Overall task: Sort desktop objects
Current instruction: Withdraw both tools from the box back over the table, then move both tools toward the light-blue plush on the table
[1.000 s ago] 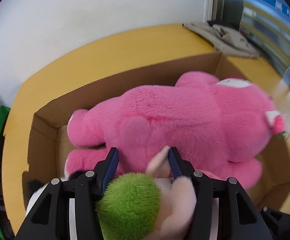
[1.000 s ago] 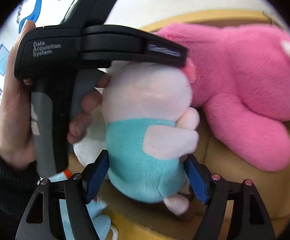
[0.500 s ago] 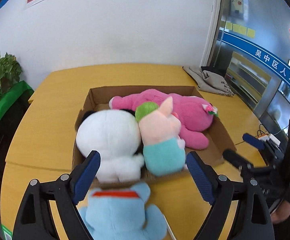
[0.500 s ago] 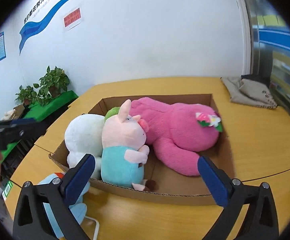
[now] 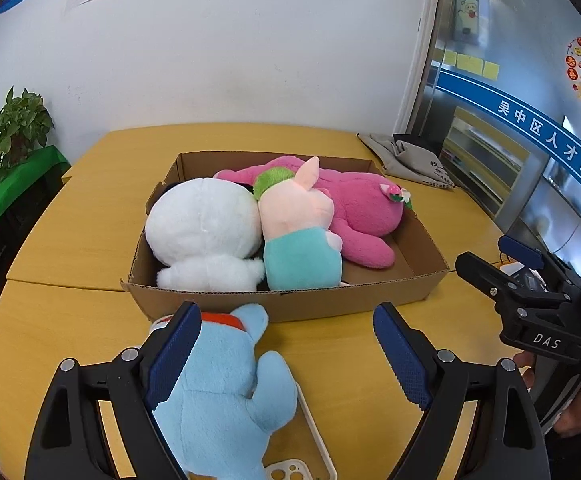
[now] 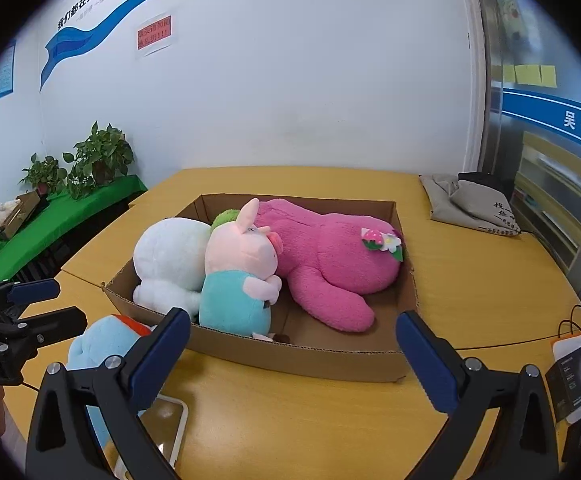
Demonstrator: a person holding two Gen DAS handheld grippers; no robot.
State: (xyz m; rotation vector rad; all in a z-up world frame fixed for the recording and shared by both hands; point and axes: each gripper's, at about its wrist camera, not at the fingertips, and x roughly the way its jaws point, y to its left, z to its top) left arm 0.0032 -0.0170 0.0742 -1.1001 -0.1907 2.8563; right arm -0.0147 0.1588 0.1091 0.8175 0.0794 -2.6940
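Note:
A cardboard box point(image 5: 330, 304) point(image 6: 330, 360) on the yellow table holds a white plush point(image 5: 206, 228) point(image 6: 170, 256), a pink pig plush in a teal shirt point(image 5: 298, 240) point(image 6: 238, 280) and a large magenta plush point(image 5: 354, 208) point(image 6: 330, 256). A light blue plush point(image 5: 218, 392) point(image 6: 98, 344) lies on the table in front of the box. My left gripper point(image 5: 286, 356) is open and empty above the blue plush. My right gripper point(image 6: 294, 360) is open and empty in front of the box.
A white phone case point(image 5: 314, 440) point(image 6: 170, 428) lies by the blue plush. A grey cloth bag point(image 5: 414, 160) point(image 6: 474, 204) sits at the table's far right. A small box and cables point(image 6: 578, 368) are at the right edge. Plants point(image 6: 90, 160) stand on a green shelf at left.
Both grippers let go of the pig plush, opened and pulled back from the box. The pig plush now rests in the box between the white and magenta plushes.

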